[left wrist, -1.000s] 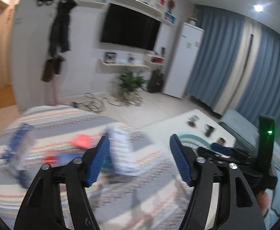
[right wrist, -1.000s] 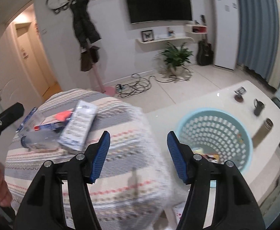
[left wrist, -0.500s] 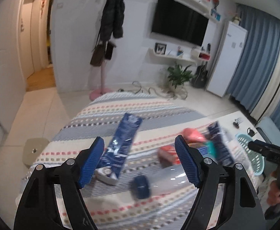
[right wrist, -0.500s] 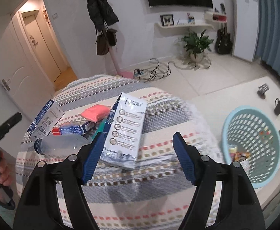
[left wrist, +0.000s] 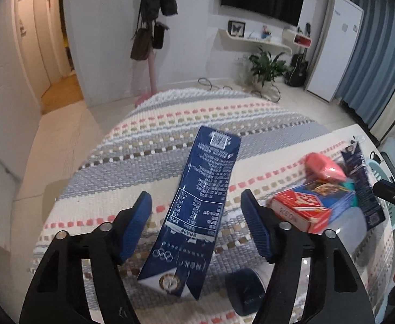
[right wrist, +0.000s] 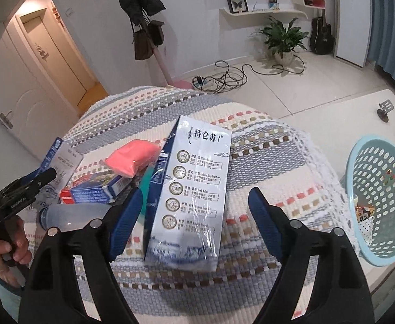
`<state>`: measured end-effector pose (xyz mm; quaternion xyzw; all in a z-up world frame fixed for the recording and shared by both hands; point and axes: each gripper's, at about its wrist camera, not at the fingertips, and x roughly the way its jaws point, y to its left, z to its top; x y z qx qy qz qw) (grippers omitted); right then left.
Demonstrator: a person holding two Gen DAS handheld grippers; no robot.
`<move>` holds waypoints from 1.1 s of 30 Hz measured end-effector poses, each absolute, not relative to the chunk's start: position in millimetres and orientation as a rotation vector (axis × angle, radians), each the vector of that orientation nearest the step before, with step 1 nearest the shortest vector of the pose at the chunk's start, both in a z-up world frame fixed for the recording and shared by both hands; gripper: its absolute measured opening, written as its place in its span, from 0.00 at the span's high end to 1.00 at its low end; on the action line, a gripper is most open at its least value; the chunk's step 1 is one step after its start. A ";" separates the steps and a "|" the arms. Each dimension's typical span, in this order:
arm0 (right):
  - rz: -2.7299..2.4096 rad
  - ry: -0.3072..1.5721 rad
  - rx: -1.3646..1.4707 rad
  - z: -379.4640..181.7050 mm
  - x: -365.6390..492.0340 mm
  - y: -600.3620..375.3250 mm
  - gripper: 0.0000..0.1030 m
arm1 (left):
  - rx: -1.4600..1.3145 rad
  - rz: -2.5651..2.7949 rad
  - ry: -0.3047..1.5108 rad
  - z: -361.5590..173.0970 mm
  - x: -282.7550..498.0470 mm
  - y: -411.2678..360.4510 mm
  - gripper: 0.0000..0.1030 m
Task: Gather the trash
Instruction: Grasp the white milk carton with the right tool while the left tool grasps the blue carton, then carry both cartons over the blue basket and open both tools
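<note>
Trash lies on a table with a striped woven cloth point(left wrist: 170, 135). My left gripper point(left wrist: 196, 228) is open, its fingers on either side of a dark blue milk carton point(left wrist: 197, 216) lying flat. My right gripper point(right wrist: 194, 222) is open around a white and blue milk carton point(right wrist: 192, 189). Between the cartons lie a red and blue box point(right wrist: 94, 189), a pink packet point(right wrist: 132, 156) and a clear plastic bottle point(right wrist: 73, 213) with a blue cap point(left wrist: 244, 294). The box point(left wrist: 310, 205) and the packet point(left wrist: 324, 168) also show in the left wrist view.
A light blue laundry-style basket point(right wrist: 381, 205) with some trash in it stands on a white table to the right. Beyond are a coat stand point(right wrist: 154, 51), floor cables point(right wrist: 224, 78), a potted plant point(right wrist: 283, 40) and a guitar point(right wrist: 321, 35).
Both grippers have moved down and closer to the table. The left now straddles the dark blue carton, the right the white carton. Both stay open.
</note>
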<state>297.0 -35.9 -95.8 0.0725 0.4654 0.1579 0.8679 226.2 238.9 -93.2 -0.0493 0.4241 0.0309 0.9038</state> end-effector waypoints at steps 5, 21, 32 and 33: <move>0.337 1.009 0.169 -107.7 306.5 -32.9 0.26 | -0.132 0.059 0.909 -105.0 231.8 248.2 0.53; 0.372 0.928 0.098 -92.9 295.4 -23.0 0.45 | -0.196 0.046 0.791 -73.6 218.8 250.7 0.70; 0.357 0.786 0.125 -43.4 266.1 -65.6 0.45 | -0.156 -0.065 0.682 -16.0 198.8 186.3 0.70; 0.351 0.775 0.128 -39.9 263.9 -70.3 0.45 | -0.148 -0.077 0.670 -9.6 197.3 177.1 0.70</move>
